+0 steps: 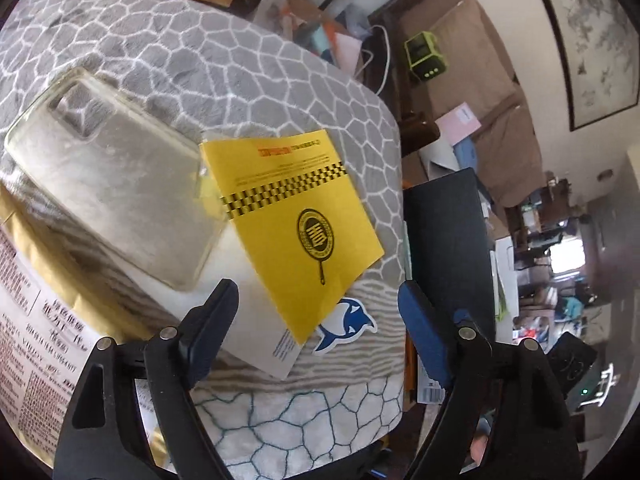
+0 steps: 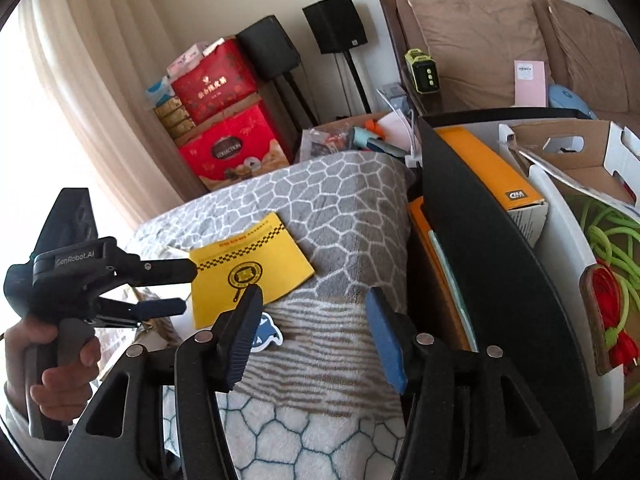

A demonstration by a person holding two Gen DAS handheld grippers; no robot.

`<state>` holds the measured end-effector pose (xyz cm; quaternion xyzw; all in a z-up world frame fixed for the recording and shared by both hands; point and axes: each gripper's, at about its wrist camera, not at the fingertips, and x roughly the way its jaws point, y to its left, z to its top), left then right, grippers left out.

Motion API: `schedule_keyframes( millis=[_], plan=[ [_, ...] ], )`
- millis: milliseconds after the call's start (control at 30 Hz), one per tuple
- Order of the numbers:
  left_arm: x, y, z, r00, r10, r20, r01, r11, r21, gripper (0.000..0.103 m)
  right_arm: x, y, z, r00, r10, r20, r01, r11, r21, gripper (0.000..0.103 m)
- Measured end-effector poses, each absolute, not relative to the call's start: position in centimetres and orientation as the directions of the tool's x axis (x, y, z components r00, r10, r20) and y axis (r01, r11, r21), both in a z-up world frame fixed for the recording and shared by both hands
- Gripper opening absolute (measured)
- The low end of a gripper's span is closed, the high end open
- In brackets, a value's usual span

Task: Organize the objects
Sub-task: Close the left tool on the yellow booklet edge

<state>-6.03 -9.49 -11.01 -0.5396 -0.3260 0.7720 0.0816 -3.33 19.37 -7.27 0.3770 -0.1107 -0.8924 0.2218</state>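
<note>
The grey blanket (image 1: pixel 280 80), patterned with white cell lines, spreads ahead of both claws. A clear phone case (image 1: pixel 112 176) lies on it up and to the left of the left gripper (image 1: pixel 318 312), back up with its camera cutout at the far end. Directly ahead of that gripper, between its wide-spread fingers, lies the yellow booklet (image 1: pixel 296 216) with a black checkered band and a frying-pan emblem, one corner touching the case. A blue shark sticker (image 1: pixel 346 324) sits just beside the booklet's near edge. The right gripper (image 2: pixel 310 336) is also spread wide and holds nothing, with the booklet just ahead to its left.
</note>
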Motion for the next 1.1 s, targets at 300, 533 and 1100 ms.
schedule_keyframes(
  millis=[300, 533, 1100],
  plan=[
    [-7.2, -7.8, -11.5, -0.416, 0.378, -0.827, 0.28, -0.812, -0.512, 0.077, -3.4, 20.1, -8.7, -0.592, -0.499, -0.632, 0.287, -0.864, 0.413, 0.058],
    [-8.6, -6.2, -12.3, -0.424, 0.314, -0.85, 0.284, -0.845, -0.454, 0.016, -2.9, 21.0, -8.5, -0.608, -0.477, -0.635, 0.255, -0.875, 0.412, 0.059],
    [-5.3, -8.2, -9.3, -0.519, 0.385, -0.764, 0.205, -0.811, -0.548, 0.0, -3.1, 21.0, -8.8, -0.584, -0.5, -0.64, 0.244, -0.86, 0.448, 0.059]
  ],
)
